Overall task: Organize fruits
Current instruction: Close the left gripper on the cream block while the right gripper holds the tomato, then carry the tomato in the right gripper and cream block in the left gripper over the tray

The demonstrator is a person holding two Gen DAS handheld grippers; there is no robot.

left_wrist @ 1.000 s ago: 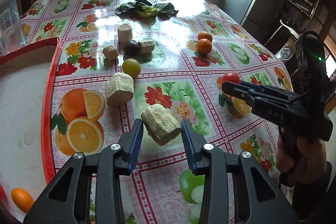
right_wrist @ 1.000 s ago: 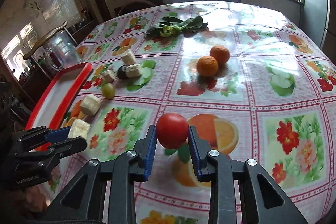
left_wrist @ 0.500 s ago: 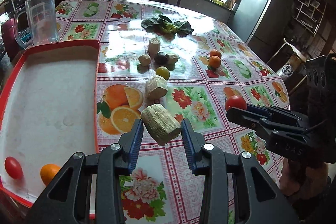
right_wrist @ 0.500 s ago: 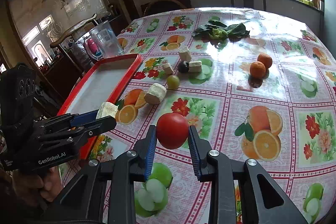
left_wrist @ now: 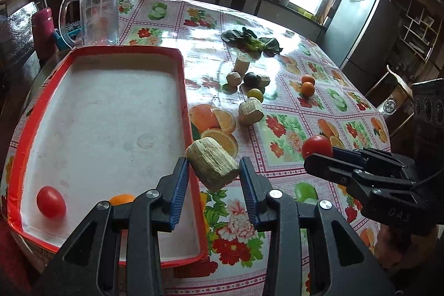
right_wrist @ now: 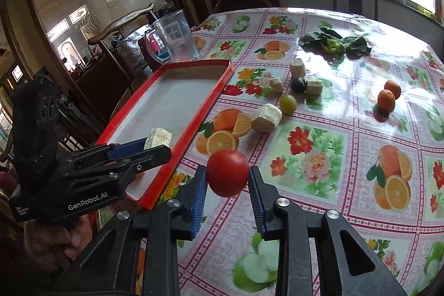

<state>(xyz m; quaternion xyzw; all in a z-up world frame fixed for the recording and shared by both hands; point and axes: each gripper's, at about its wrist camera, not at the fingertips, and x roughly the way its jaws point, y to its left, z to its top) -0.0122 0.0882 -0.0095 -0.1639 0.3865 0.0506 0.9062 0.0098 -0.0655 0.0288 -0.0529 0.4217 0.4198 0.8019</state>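
In the left wrist view the red-rimmed tray (left_wrist: 183, 79) fills the left half of the frame, with a tomato (left_wrist: 51, 201) and an orange (left_wrist: 122, 199) at its lower left. At bottom centre the left gripper (left_wrist: 213, 179) is clamped on a pale ribbed chunk (left_wrist: 212, 162), held just over the tray's right rim. Its long axis slants from upper left to lower right, one flat cut end facing up and left. At right, the right gripper (left_wrist: 319, 156) pinches a red tomato (left_wrist: 317, 146) above the worktop (left_wrist: 283, 113).

In the right wrist view the left gripper (right_wrist: 155, 147) sits at left over the tray (right_wrist: 211, 104) with the chunk (right_wrist: 158, 137), and at bottom centre the right gripper (right_wrist: 227, 185) is clamped on the tomato (right_wrist: 227, 172), still outside the tray rim. The tomato is nearly round, with no clear long axis.

To do this step well, I judge, carry each piece fully past the rim, lower it close to the tray floor, and release onto a bare patch clear of the fruit already there. The chunk is best laid along its side so it cannot tip; the tomato may roll, so release it low.
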